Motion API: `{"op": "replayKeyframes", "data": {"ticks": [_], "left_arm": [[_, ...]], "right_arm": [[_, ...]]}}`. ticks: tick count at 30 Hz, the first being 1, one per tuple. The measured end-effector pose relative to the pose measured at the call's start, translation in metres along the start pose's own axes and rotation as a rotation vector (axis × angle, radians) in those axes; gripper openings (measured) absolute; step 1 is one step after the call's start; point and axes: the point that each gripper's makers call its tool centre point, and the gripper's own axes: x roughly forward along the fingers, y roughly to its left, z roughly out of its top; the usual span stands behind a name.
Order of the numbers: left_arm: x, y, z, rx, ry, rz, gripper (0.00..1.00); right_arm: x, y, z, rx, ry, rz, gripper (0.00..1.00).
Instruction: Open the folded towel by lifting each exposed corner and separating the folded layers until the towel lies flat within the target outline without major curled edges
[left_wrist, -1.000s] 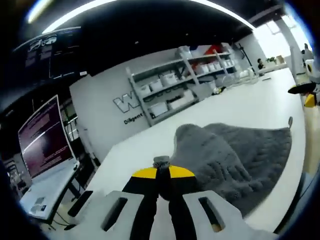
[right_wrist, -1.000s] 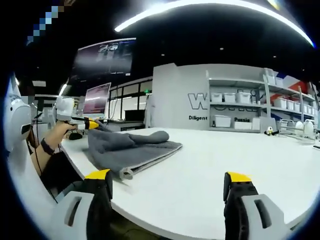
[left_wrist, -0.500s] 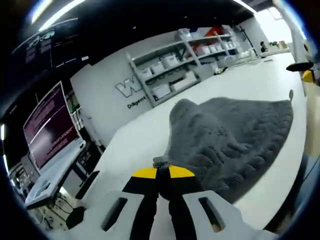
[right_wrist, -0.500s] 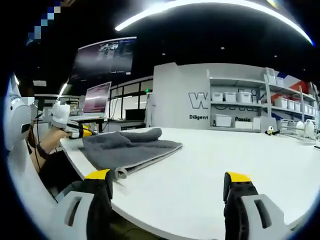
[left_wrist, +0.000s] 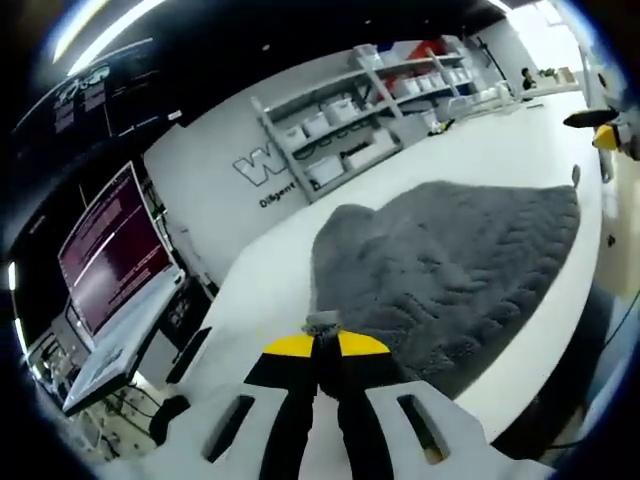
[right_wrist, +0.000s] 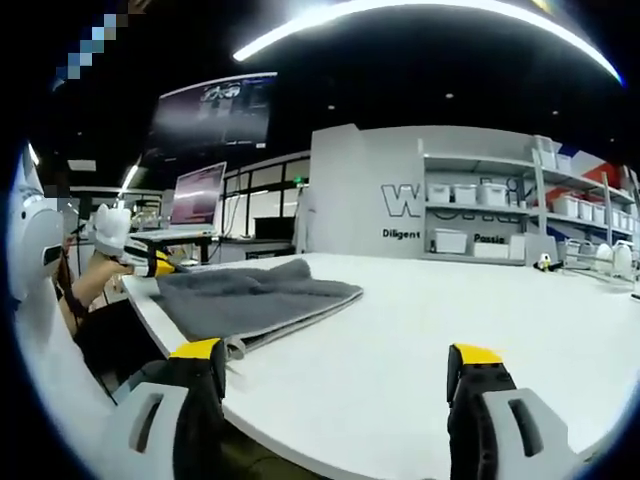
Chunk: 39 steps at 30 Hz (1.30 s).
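Grey towel (left_wrist: 450, 270), on white counter (right_wrist: 420, 340) near its edge, partly unfolded: left tool (left_wrist: 322, 340) clamped on one corner, drawing the layer outward; right tool (right_wrist: 335, 370) apart, idle; next, judged: lay corner flat, release.

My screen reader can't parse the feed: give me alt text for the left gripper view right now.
The left gripper is shut on a corner of the grey towel, which spreads away from it across the white table. Behind stand a laptop with a lit screen and wall shelves of white bins.
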Motion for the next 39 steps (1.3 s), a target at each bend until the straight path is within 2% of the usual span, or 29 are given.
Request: {"op": "replayKeyframes", "data": {"ticks": [12,17,21,25,30,33,35,39], "left_arm": [[-0.004,-0.002,-0.017,-0.086,0.008,-0.062,0.1],[-0.012,0.003,-0.016,-0.122,-0.007,-0.079,0.13],[-0.018,0.011,-0.015,-0.132,-0.009,-0.076,0.2],[-0.027,0.019,-0.007,-0.163,-0.051,-0.087,0.28],[-0.033,0.009,0.012,-0.27,-0.168,-0.21,0.35],[-0.037,0.001,0.023,-0.352,-0.234,-0.298,0.44],[-0.038,-0.003,0.03,-0.385,-0.27,-0.334,0.51],[-0.039,-0.008,0.036,-0.379,-0.287,-0.358,0.61]], "right_arm": [[0.005,0.004,-0.002,-0.002,0.011,0.009,0.93],[0.007,0.006,-0.002,-0.006,0.015,0.014,0.93],[0.009,0.008,-0.001,-0.009,0.018,0.018,0.93],[0.011,0.011,-0.001,-0.01,0.021,0.024,0.93],[0.013,0.015,-0.002,-0.013,0.025,0.032,0.93],[0.014,0.017,-0.001,-0.013,0.024,0.037,0.93],[0.014,0.018,-0.001,-0.014,0.023,0.04,0.93],[0.015,0.021,0.0,-0.015,0.023,0.048,0.93]]}}
